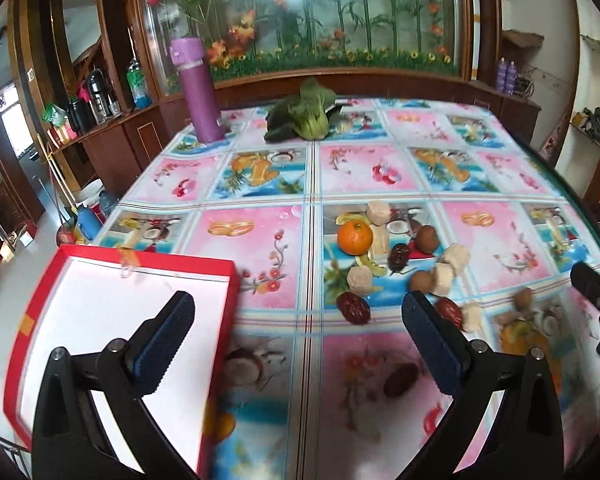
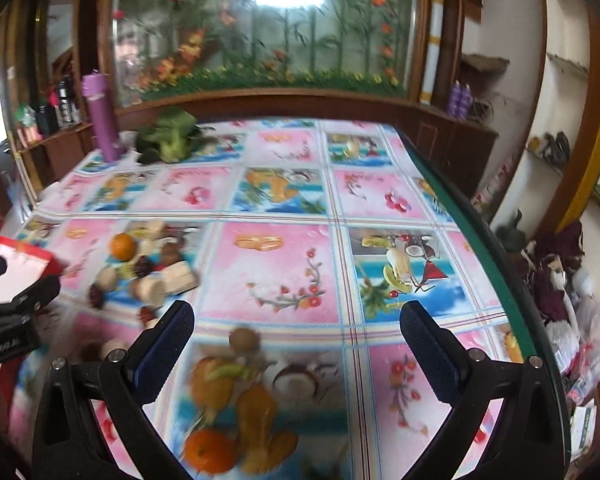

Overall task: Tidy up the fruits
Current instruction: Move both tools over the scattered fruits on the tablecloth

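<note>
- The left claw [image 1: 298, 344] hangs over the worktop [image 1: 380, 168] with its jaws wide apart and nothing between them.
- Its left finger sits over the white floor of the red box [image 1: 140, 258], which lies at the near left corner of the worktop; its right finger tip is just beside a red date [image 1: 451, 312] and a brown longan [image 1: 421, 281].
- Just ahead of that claw, between the finger tips and a little beyond, another date [image 1: 354, 307] lies on the cloth; past it come a pale round piece [image 1: 360, 279] and the orange [image 1: 355, 237].
- All this fruit is bunched right of the box, apart from it; none lies inside.
- The right claw [image 2: 296, 338] is also spread open and empty, over the worktop's near right part.
- A lone longan [image 2: 243, 339] lies just ahead of its left finger, blurred; the main heap with the orange [image 2: 123, 246] is farther off to its left.
- In the right wrist view the left claw shows at the left edge, in front of the box [image 2: 4, 250].
- At the far edge stand a purple flask [image 1: 198, 92] and a leafy green [image 1: 304, 114], well apart from the fruit.
</note>
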The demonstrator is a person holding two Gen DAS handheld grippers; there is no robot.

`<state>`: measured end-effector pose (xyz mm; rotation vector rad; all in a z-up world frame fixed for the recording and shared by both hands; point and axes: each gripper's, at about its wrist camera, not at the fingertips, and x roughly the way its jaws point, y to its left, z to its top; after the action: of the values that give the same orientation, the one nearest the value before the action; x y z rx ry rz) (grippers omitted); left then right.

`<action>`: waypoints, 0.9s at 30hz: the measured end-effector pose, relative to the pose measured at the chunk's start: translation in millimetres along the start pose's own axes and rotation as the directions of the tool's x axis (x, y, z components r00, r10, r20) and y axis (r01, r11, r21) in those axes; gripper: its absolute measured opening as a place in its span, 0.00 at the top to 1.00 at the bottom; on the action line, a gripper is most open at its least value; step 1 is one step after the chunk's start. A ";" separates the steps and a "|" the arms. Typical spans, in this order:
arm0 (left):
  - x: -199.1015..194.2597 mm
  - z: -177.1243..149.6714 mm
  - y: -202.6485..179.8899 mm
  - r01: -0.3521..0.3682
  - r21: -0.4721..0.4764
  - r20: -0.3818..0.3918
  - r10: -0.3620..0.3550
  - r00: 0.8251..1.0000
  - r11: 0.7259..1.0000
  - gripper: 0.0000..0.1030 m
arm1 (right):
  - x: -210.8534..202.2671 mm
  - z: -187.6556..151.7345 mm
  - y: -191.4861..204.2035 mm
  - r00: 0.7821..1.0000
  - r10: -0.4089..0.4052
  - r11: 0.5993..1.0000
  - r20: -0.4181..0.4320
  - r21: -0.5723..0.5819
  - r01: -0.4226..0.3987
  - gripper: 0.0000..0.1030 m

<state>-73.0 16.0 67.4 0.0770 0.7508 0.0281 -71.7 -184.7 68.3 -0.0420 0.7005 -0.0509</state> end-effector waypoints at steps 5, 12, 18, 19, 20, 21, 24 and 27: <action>-29.7 -5.3 1.9 0.017 0.000 0.044 -0.017 0.999 1.000 0.00 | -24.5 -9.9 10.8 0.999 0.051 0.998 0.006 -0.027 -0.051 0.01; -43.6 -11.9 5.0 0.026 -0.009 0.053 -0.025 0.998 1.000 0.00 | -38.4 -14.5 19.0 0.996 0.081 0.996 0.027 -0.045 -0.079 0.01; -41.0 -14.6 10.7 0.018 -0.025 0.048 -0.017 0.999 1.000 0.00 | -38.9 -15.4 20.7 0.995 0.093 0.995 0.027 -0.042 -0.092 0.01; -39.9 -14.8 11.4 0.018 -0.026 0.044 -0.017 0.999 0.999 0.00 | -38.5 -15.6 20.9 0.995 0.094 0.995 0.027 -0.041 -0.093 0.01; -39.3 -15.2 12.2 0.020 -0.027 0.042 -0.019 0.999 0.999 0.00 | -38.4 -15.5 21.0 0.995 0.095 0.995 0.026 -0.042 -0.093 0.01; -38.4 -15.2 12.5 0.019 -0.028 0.041 -0.018 0.999 0.999 0.00 | -38.2 -15.7 21.2 0.995 0.095 0.995 0.025 -0.042 -0.094 0.01; -35.6 -15.1 13.6 0.013 -0.027 0.039 -0.012 0.999 1.000 0.00 | -35.8 -17.6 21.7 0.995 0.098 0.994 0.014 -0.040 -0.098 0.01; -31.4 -17.9 15.3 0.016 -0.029 0.029 -0.015 0.999 0.999 0.00 | -33.6 -22.5 21.9 0.995 0.102 0.994 0.001 -0.049 -0.102 0.01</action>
<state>-108.1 30.6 76.9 0.0431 0.7221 0.0230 -111.2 -161.2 71.5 -0.0532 0.6998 0.0643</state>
